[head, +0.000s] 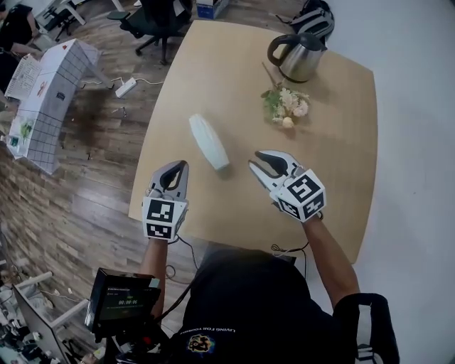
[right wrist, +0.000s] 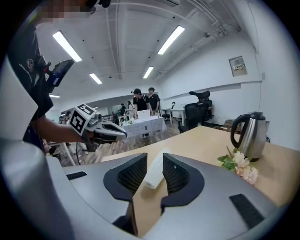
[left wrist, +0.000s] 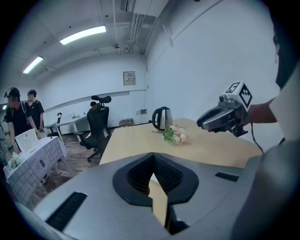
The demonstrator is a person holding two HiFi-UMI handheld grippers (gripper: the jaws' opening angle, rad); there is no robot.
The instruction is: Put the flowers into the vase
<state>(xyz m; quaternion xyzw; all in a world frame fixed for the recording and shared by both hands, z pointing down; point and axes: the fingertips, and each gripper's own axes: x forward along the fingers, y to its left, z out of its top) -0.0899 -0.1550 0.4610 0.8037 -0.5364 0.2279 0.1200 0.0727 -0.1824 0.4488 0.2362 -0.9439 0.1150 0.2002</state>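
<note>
A white ribbed vase [head: 208, 142] lies on its side on the wooden table [head: 334, 142], between and just beyond my two grippers. The small bunch of pale flowers [head: 286, 105] with green leaves lies further off, in front of a steel kettle [head: 297, 55]. My left gripper [head: 178, 166] hovers over the table's near left edge, shut and empty. My right gripper [head: 258, 160] stands slightly open just right of the vase's near end, touching nothing. In the right gripper view the vase [right wrist: 154, 172] shows ahead through the gap of the right gripper [right wrist: 154, 157]. The left gripper view shows the flowers [left wrist: 174, 135] far ahead.
A black office chair [head: 156, 21] and a backpack [head: 313, 18] stand at the table's far end. A white gridded box [head: 50, 85] and a power strip [head: 126, 87] lie on the wood floor at left. People stand far back in the room [right wrist: 143, 101].
</note>
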